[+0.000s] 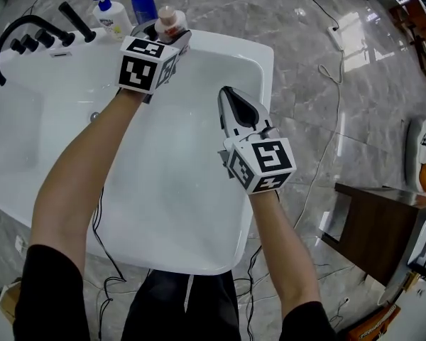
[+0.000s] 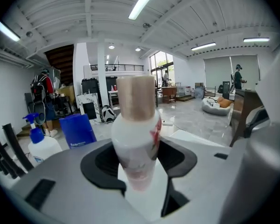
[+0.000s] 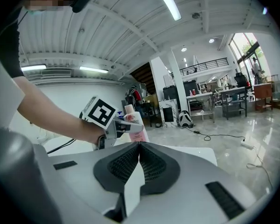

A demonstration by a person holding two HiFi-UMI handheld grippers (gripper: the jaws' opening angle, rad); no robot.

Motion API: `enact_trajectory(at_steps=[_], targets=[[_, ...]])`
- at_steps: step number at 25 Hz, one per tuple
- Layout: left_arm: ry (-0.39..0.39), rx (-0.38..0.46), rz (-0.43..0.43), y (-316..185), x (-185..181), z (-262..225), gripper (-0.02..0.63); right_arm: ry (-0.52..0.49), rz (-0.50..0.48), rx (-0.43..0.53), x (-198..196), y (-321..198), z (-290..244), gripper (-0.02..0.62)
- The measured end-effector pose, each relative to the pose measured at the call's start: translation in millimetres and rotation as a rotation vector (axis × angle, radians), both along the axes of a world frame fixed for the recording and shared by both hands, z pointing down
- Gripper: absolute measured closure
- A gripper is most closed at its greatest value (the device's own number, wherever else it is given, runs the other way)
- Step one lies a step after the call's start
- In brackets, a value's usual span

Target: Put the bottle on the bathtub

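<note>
A white bottle (image 1: 169, 24) with a pinkish cap and a red print stands upright between the jaws of my left gripper (image 1: 165, 33), at the far rim of the white bathtub (image 1: 259, 62). In the left gripper view the bottle (image 2: 136, 139) fills the gap, with the gripper (image 2: 139, 164) shut on it. I cannot tell if its base touches the rim. My right gripper (image 1: 236, 105) hovers over the tub's right side, jaws shut with nothing between them; in its own view the gripper (image 3: 139, 146) looks toward the bottle (image 3: 136, 125).
A white pump bottle with a blue top (image 1: 108, 11) and a blue container (image 1: 143, 7) stand on the far rim. A black faucet set (image 1: 28, 38) sits at the far left. A cable (image 1: 325, 62) crosses the marble floor; a brown stool (image 1: 380, 226) stands right.
</note>
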State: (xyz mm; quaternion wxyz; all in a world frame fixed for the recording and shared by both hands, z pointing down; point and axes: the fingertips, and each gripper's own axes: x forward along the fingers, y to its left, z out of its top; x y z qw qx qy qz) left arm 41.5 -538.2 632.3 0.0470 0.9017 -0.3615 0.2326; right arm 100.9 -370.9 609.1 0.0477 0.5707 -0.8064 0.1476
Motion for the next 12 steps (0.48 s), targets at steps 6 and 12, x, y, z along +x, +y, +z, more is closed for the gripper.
enact_trajectory(at_steps=[6, 12], targets=[[-0.009, -0.003, 0.01, -25, 23, 7, 0.374, -0.007, 0.018, -0.011, 4, -9, 12, 0.571], [0.047, -0.007, -0.01, -43, 34, 6, 0.374, -0.03, 0.051, -0.015, 10, -11, 16, 0.571]])
